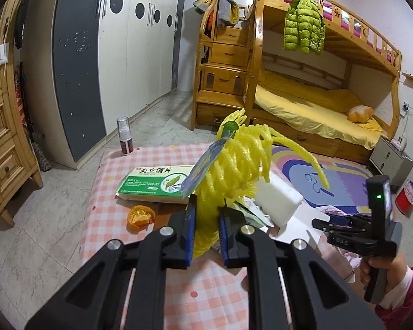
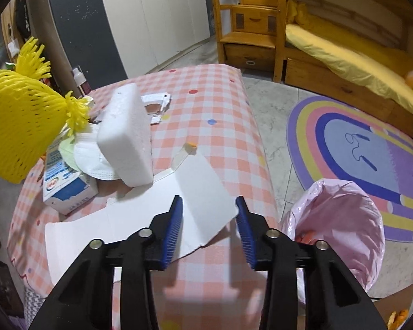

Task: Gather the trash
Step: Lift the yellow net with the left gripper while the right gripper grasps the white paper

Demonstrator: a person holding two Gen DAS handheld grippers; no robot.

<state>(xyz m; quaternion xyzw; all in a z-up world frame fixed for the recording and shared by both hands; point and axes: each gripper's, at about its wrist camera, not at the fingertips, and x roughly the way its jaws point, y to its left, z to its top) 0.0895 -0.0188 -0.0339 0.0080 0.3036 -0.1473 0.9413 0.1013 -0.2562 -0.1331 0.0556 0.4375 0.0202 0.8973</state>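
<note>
My left gripper point(image 1: 206, 214) is shut on a yellow foam fruit net point(image 1: 234, 162) with a blue-green tag and holds it above the pink checked table point(image 1: 102, 220). The net also shows at the left of the right wrist view point(image 2: 16, 121). My right gripper point(image 2: 209, 206) is open and empty over a flat white cardboard sheet point(image 2: 151, 214) at the table's near edge. A pink-lined trash bin point(image 2: 341, 225) stands on the floor right of the table. A white foam block point(image 2: 126, 134), a face mask point(image 2: 96, 162), a milk carton point(image 2: 66, 189), a green medicine box point(image 1: 157, 184) and an orange peel point(image 1: 140, 217) lie on the table.
A spray bottle point(image 1: 125, 134) stands at the table's far corner. A rainbow rug point(image 2: 371, 148) lies on the floor before a wooden bunk bed point(image 1: 316, 88). A wardrobe point(image 1: 110, 55) and a wooden dresser point(image 1: 5, 137) stand to the left.
</note>
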